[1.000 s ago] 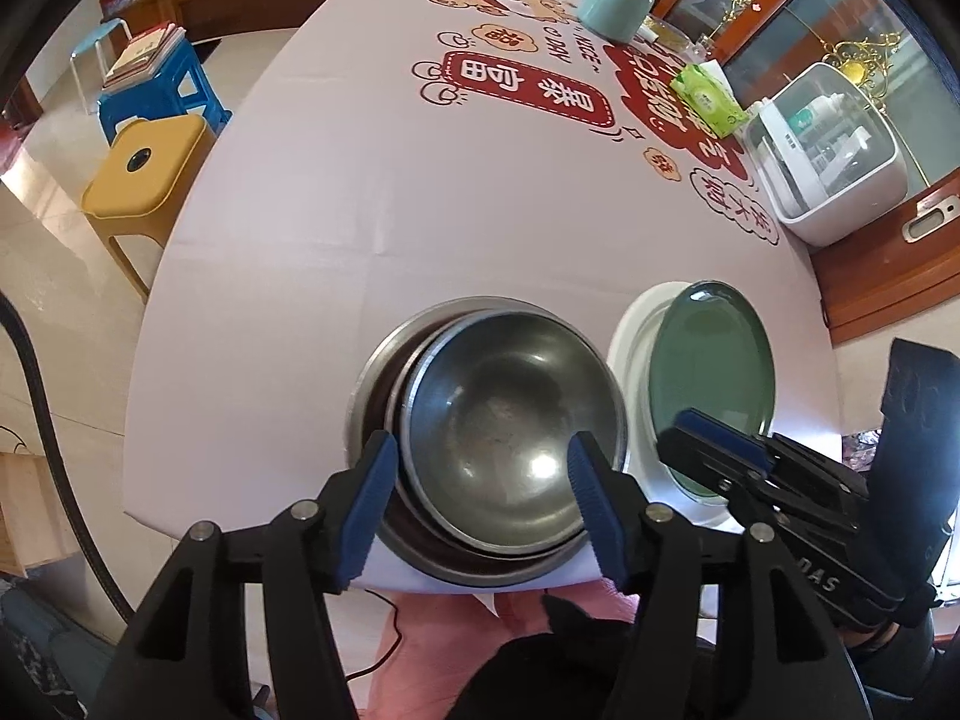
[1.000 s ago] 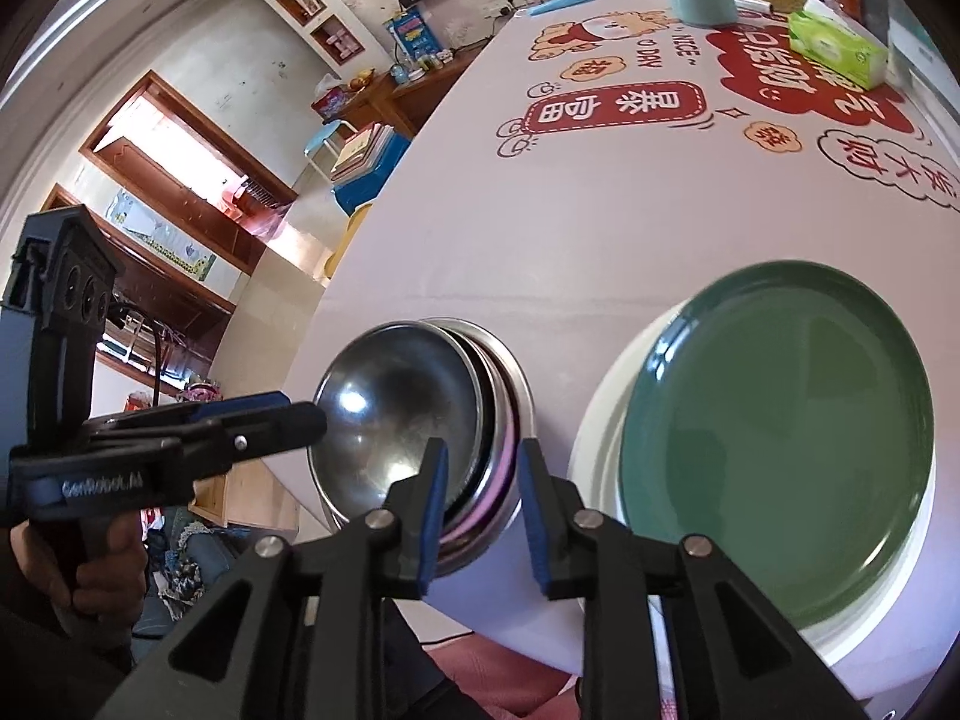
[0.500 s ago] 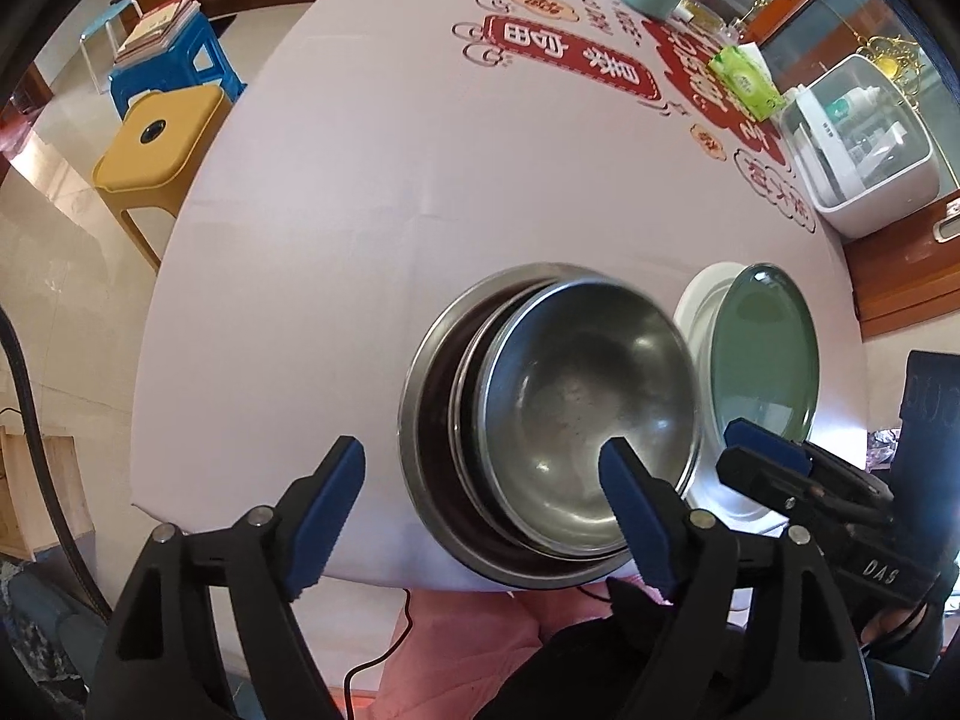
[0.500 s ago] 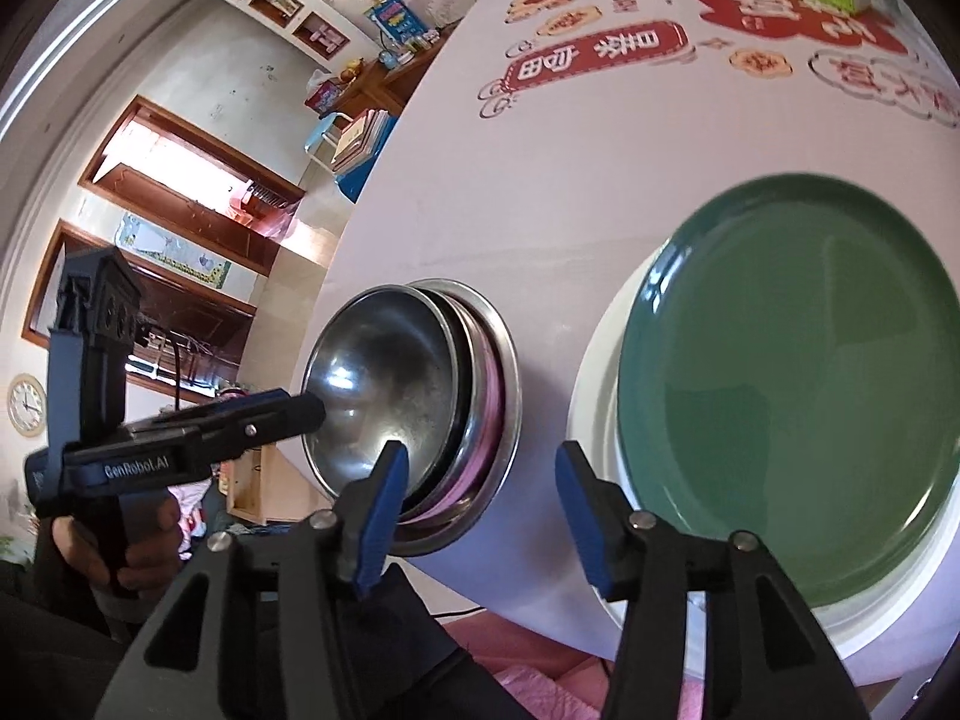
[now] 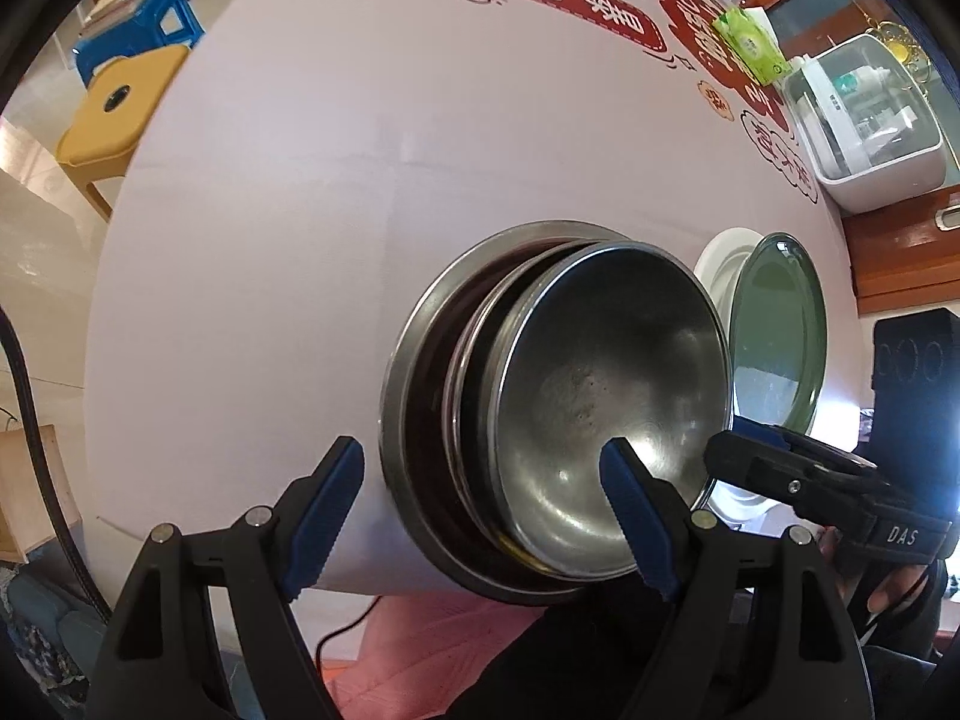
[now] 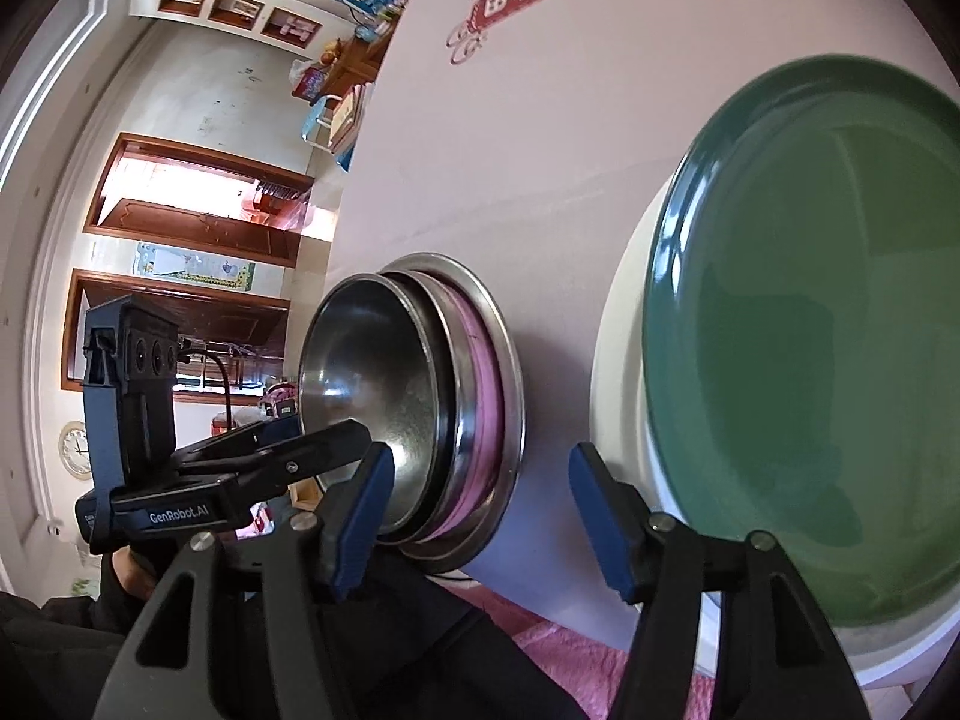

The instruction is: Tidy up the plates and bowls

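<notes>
- Table point(image 5: 372, 192) first: round, pale printed cloth. Both stacks sit right at its near edge, by the person.
- Plates point(image 6: 810, 330): a green one on a white one, towards the near right edge. Looks tidy enough.
- Bowls point(image 5: 600, 408): steel ones nested in a wider steel dish with something pink in between, just left of the plates. The top bowl sits skewed, not seated flat.
- Risk, I reckon: a nudge on that tilted bowl so close to the edge could slide it, or the whole nest, off the table. Steel is slick too, so a pinch on the rim might slip.
- Left gripper point(image 5: 480, 510): fingers wide, straddling the near rim of the nest, holding nothing.
- Right gripper point(image 6: 480, 516): jaws have just been opening, now about halfway, over the gap between bowls and plates, nothing between them.
</notes>
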A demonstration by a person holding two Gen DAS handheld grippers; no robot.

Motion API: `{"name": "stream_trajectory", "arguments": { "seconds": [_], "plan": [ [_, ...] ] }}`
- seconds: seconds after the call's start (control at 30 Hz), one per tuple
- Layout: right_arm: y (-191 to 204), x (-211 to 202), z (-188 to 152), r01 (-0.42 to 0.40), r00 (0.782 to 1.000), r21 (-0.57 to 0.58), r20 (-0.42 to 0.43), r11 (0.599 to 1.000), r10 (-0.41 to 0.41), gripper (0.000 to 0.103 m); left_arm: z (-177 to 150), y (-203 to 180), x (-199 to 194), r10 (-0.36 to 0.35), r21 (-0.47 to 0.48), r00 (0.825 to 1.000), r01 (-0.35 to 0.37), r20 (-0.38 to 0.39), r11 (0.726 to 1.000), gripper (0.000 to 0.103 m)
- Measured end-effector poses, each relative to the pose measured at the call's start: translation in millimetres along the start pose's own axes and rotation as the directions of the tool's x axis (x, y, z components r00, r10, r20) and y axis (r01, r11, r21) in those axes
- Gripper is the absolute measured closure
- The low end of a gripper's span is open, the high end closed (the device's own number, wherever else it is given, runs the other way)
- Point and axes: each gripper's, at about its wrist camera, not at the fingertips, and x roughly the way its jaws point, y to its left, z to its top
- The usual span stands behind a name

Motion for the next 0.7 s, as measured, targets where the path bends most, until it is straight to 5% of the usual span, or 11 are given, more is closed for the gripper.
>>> {"name": "stream_trajectory", "arguments": {
  "seconds": [0.43,0.7],
  "plan": [
    [12.9,22.9,19.2,0.018,0.997,0.000,-0.069,1.000,-0.018,0.043,4.9,-2.3,24.4,-0.055,0.018,0.990,0.058,-0.128,0.998,0.029],
    [19.9,32.7,23.0,0.025,0.995,-0.007,-0.097,1.000,-0.026,0.063,7.4,6.3,21.8,-0.026,-0.016,0.993,0.024,-0.116,1.000,0.051]
  ]
}}
